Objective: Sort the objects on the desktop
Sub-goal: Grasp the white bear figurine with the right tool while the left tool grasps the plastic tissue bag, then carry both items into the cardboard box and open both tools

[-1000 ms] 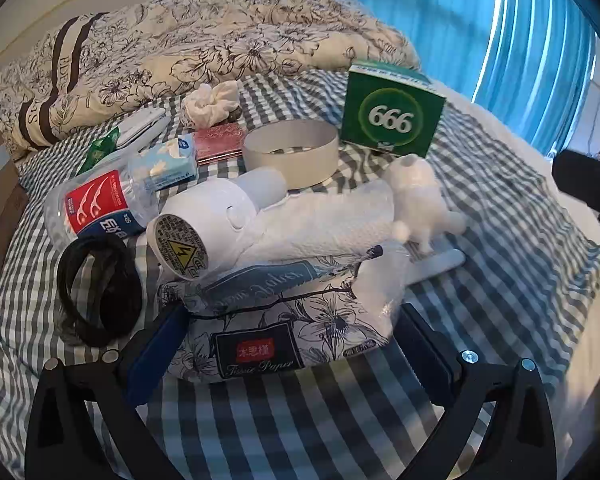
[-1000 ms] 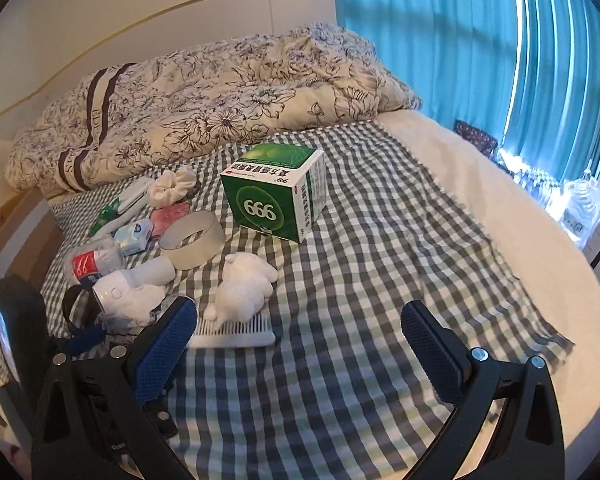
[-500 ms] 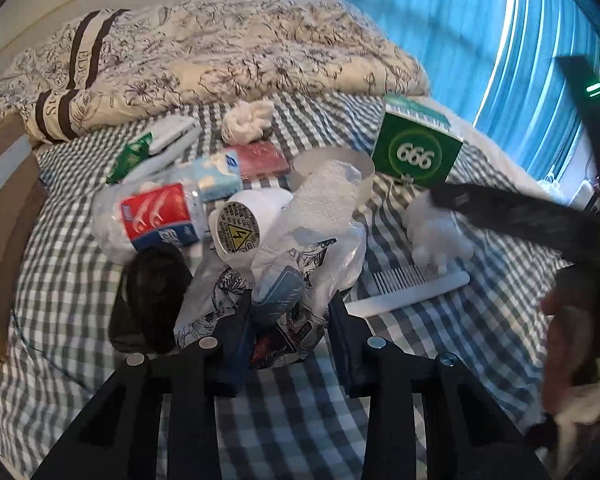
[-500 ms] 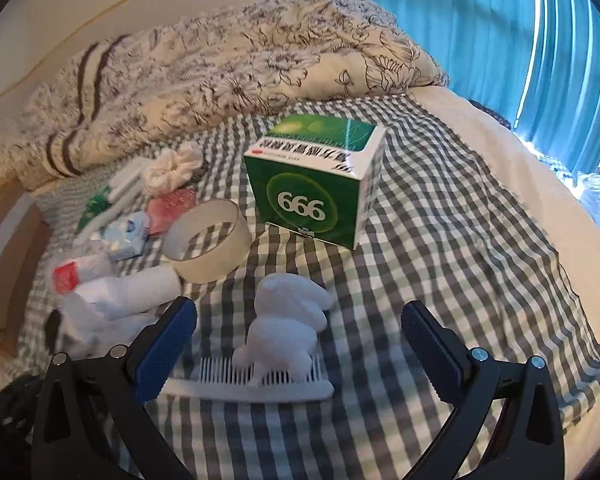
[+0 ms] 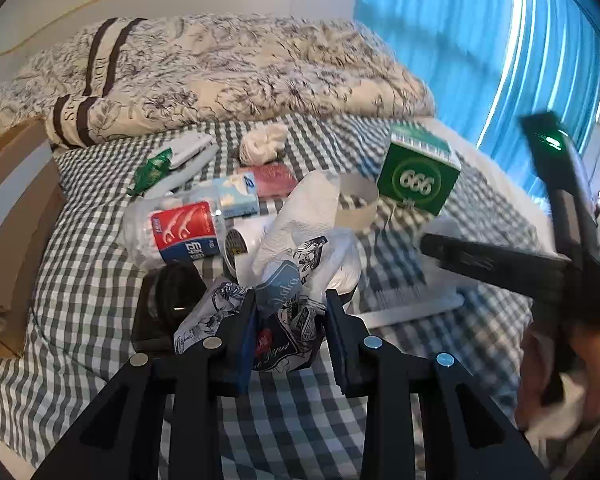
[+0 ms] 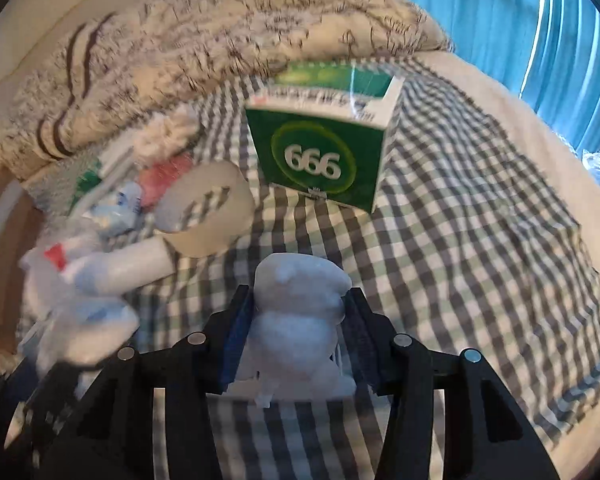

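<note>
My left gripper (image 5: 290, 304) is shut on a flower-printed tissue pack (image 5: 284, 312), squeezed and raised off the checked cloth (image 5: 88, 280), with a tissue (image 5: 304, 216) sticking up from its top. In the right wrist view my right gripper (image 6: 296, 308) is closed around a white rabbit figure (image 6: 300, 312), which stands over a white comb (image 6: 284, 390). The left wrist view shows the right tool (image 5: 500, 268) as a dark blurred bar held by a hand (image 5: 560, 392).
A green 666 box (image 6: 324, 164), a tape roll (image 6: 208, 216), a white cylinder (image 6: 136, 268), a floss bottle (image 5: 180, 232), small packets (image 5: 240, 194), a white scrunchie (image 5: 264, 144) and a black coil (image 5: 172, 296) lie on the cloth. A flowered duvet (image 5: 220, 72) lies behind.
The left gripper closed on the tissue pack and lifted it. The right gripper moved forward and down to the rabbit figure and closed around it.
</note>
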Motion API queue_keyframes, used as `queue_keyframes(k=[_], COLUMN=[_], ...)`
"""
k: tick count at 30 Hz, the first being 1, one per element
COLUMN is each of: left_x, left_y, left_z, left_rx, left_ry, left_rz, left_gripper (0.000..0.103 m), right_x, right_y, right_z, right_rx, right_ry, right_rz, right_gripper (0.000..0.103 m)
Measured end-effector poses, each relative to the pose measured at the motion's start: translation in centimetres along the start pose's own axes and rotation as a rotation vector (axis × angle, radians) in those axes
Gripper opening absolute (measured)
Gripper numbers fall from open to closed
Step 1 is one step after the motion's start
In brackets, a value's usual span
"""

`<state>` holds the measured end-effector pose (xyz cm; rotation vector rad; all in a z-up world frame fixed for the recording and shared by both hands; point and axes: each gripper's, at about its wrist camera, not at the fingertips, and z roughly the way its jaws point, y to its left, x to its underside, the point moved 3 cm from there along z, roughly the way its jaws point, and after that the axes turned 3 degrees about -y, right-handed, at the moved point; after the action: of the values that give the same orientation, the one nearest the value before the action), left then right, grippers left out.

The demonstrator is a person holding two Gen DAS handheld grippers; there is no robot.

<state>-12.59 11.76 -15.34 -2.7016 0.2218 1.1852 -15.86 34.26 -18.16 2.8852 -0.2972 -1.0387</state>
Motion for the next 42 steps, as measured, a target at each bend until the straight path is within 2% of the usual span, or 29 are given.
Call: queue_keyframes(k=[8,16,20,23,27,31,34,37,40,42], left_x=[-2.4,-4.0,-6.2,-8.0,-10.1,-10.7,-10.3,-9.5,-8.3,-7.7], left_y=[-0.4,3.9,8.2,12.1,18.0,23.7,27.1,30.1,32.4,33.7], left_z=[-4.7,-9.6,-12.6,-14.7,-17.3,-18.5,-18.2,-17.0,-14.5,-12.9], left_rx=[-0.013,-0.07,-0.143,-0.195,-0.269,-0.342,-0.378,-0.404,-0.402,-0.378], left_ry=[-0.096,-0.138,-0.171,-0.188,-0.21,-0.205,-0.189,-0.165,-0.119,-0.093], left_rz=[0.008,-0.056,-0.089,-0.082,-0.097,-0.112,-0.141,-0.173,-0.214,-0.245], left_gripper=[0.031,0.031,0.031,0.031,0.031,0.031,0.031,0.031,0.031,0.031], right_x=[-0.1,0.1,-1.1,-2.0,-3.4,-5.3,-6.1,-6.2,-6.1,-6.0], right_y=[0.4,3.9,8.9,13.8,20.9,27.8,33.0,37.8,41.6,43.2], right_z=[-6.4,-11.5,-14.3,-15.6,-16.3,-16.1,-15.7,-14.3,-11.3,-8.4], right_rx=[-0.059,-0.106,-0.156,-0.236,-0.343,-0.447,-0.521,-0.56,-0.589,-0.567], right_ry=[-0.065,-0.119,-0.163,-0.178,-0.173,-0.144,-0.119,-0.073,-0.001,0.047], right_rz=[0.012,-0.022,-0.073,-0.109,-0.169,-0.211,-0.257,-0.308,-0.343,-0.34], right_gripper=[0.048,0.048,0.048,0.048,0.048,0.048,0.048,0.048,0.047,0.047])
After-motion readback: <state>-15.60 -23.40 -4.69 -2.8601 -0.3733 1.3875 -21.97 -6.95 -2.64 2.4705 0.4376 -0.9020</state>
